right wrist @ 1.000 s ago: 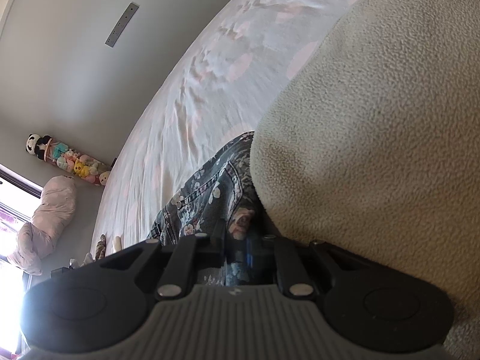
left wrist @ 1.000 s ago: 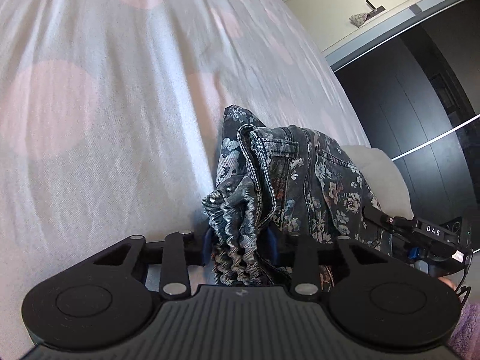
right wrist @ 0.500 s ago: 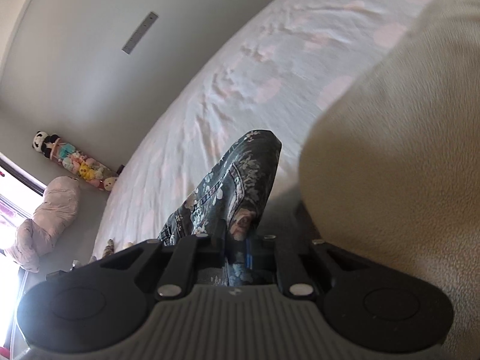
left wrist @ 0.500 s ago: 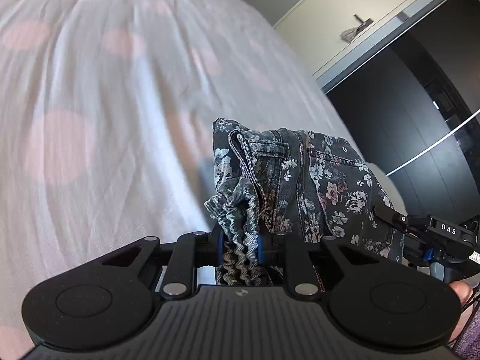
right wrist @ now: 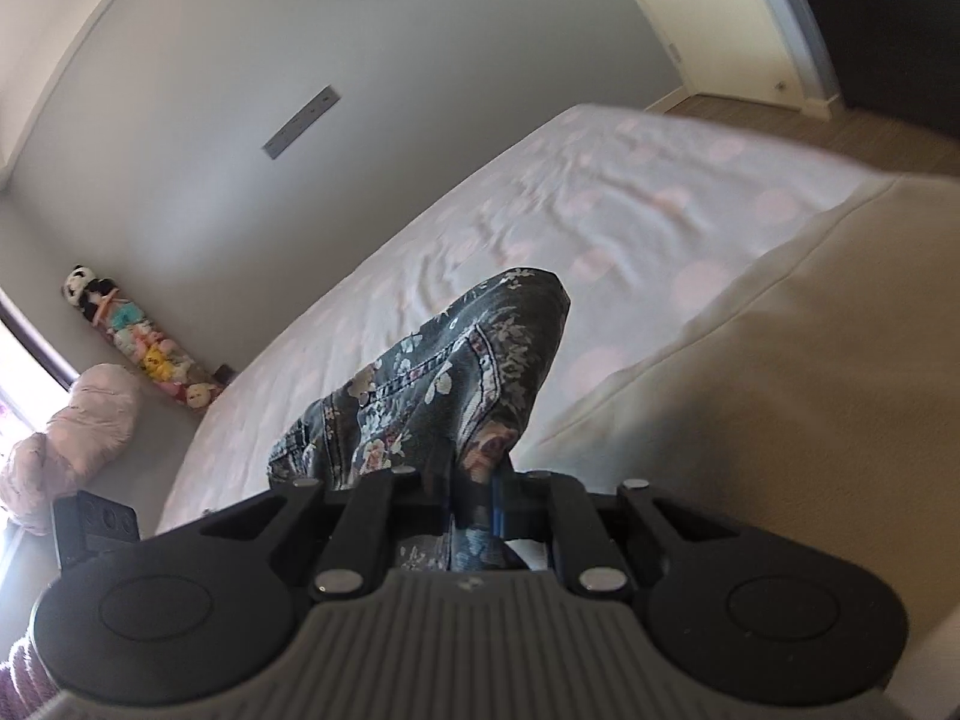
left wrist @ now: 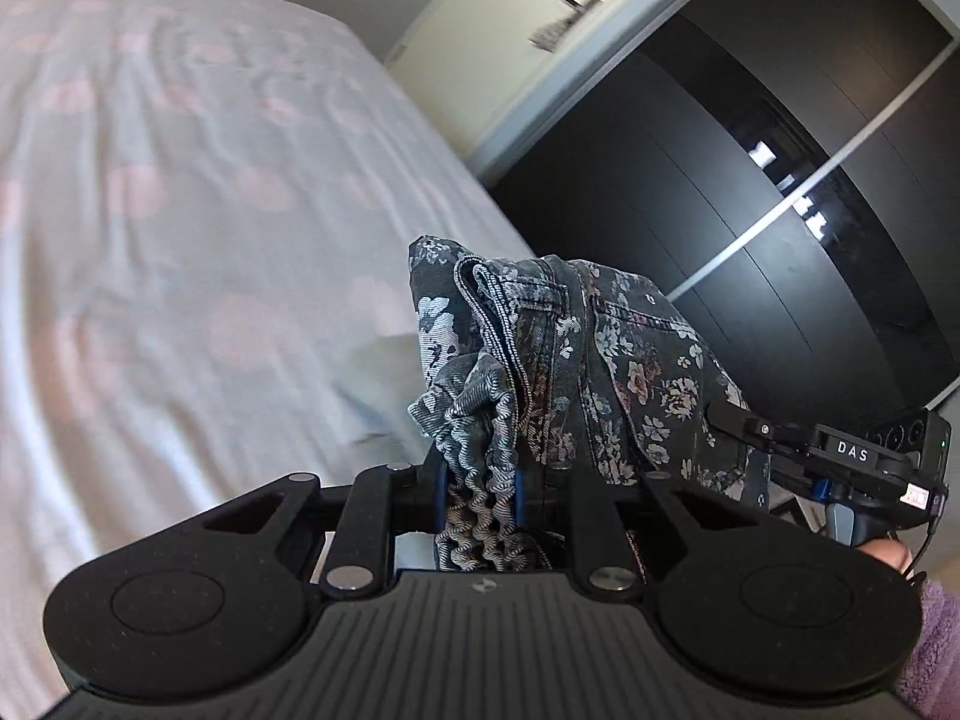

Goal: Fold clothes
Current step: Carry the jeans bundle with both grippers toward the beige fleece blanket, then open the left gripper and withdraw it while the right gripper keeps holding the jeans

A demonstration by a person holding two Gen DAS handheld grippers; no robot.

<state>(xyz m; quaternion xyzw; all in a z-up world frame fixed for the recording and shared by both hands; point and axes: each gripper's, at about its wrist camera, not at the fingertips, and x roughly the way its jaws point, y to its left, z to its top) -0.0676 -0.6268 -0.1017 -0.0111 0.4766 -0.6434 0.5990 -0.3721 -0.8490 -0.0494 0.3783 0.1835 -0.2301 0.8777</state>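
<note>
The left hand-held gripper (left wrist: 480, 483) is clamped on the gathered elastic waistband of the floral jeans (left wrist: 576, 354), and the right hand-held gripper (right wrist: 474, 495) pinches another part of the same jeans (right wrist: 444, 384). The garment hangs bunched between them above the bed (left wrist: 180, 252) with its pink-dotted sheet. A cream blanket (right wrist: 780, 396) lies just beside it on the bed.

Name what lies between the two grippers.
The jeans span from the left gripper to the right gripper; the left wrist view shows it.
</note>
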